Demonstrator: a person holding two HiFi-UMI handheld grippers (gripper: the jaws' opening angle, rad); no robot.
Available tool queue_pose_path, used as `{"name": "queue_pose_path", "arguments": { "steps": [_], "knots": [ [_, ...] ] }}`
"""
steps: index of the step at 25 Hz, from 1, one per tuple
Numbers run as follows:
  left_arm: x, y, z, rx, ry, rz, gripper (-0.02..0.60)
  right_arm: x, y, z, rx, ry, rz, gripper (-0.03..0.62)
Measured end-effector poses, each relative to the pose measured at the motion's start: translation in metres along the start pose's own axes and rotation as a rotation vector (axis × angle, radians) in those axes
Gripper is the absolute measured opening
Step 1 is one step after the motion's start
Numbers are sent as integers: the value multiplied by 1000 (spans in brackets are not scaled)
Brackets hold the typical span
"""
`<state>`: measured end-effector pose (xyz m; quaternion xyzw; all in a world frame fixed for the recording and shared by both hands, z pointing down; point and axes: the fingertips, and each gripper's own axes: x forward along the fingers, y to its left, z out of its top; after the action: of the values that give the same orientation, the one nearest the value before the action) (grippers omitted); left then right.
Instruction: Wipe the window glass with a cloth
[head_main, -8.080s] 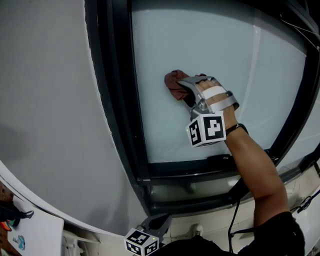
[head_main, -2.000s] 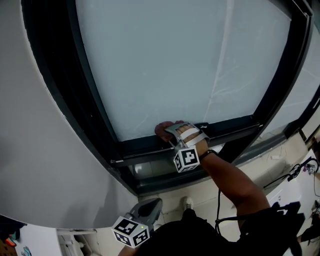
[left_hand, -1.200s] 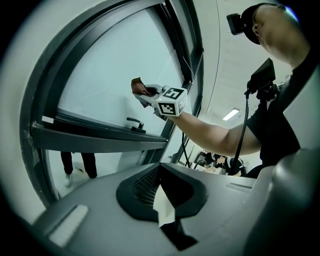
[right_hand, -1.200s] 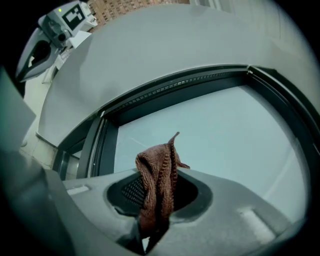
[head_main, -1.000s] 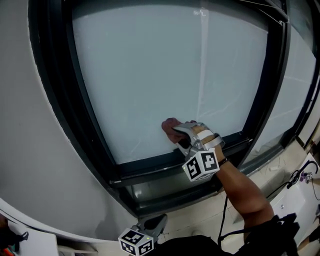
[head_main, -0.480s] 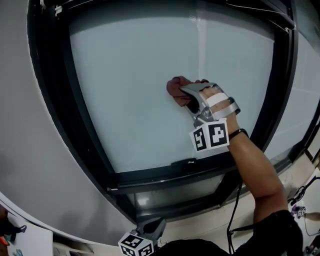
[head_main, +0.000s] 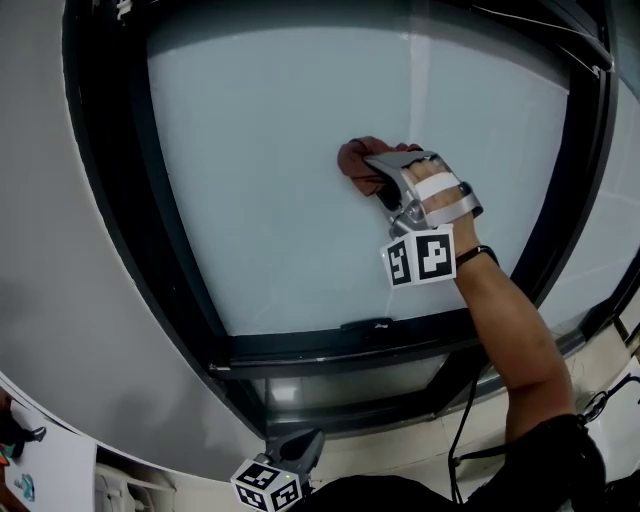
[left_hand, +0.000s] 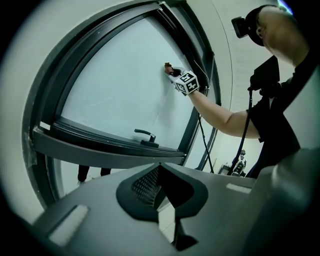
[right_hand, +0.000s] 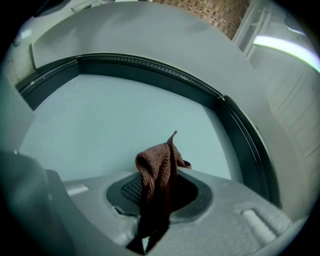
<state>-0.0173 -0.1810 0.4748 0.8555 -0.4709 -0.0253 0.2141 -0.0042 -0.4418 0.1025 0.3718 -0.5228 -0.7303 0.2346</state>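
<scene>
The right arm is stretching upward, the right gripper (head_main: 378, 185) pressing the cloth (head_main: 357, 163), clamped in its fingers, against the glass (head_main: 260, 180) at upper centre. The left gripper (head_main: 302, 448) is hanging at the bottom edge, fingers together.

The right claw (head_main: 383, 180) presses brown cloth (head_main: 358, 163) against window glass (head_main: 270, 190).

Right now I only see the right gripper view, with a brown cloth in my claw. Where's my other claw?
Observer: Your left claw hangs low, under the window's bottom frame, shut on nothing.
Operator: Is there a handle on the window?
Observer: Yes, a dark handle sits on that bottom frame, below your cloth.
Operator: Am I near the glass's edge?
Observer: No, your right claw is on the pane's upper middle.
</scene>
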Motion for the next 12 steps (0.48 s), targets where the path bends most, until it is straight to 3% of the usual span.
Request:
{"name": "queue_pose_path", "arguments": {
  "steps": [12],
  "knots": [
    [0,-20,-24,-28,47,-9,17,-22,58,10,42,-18,87,77]
  ]
}}
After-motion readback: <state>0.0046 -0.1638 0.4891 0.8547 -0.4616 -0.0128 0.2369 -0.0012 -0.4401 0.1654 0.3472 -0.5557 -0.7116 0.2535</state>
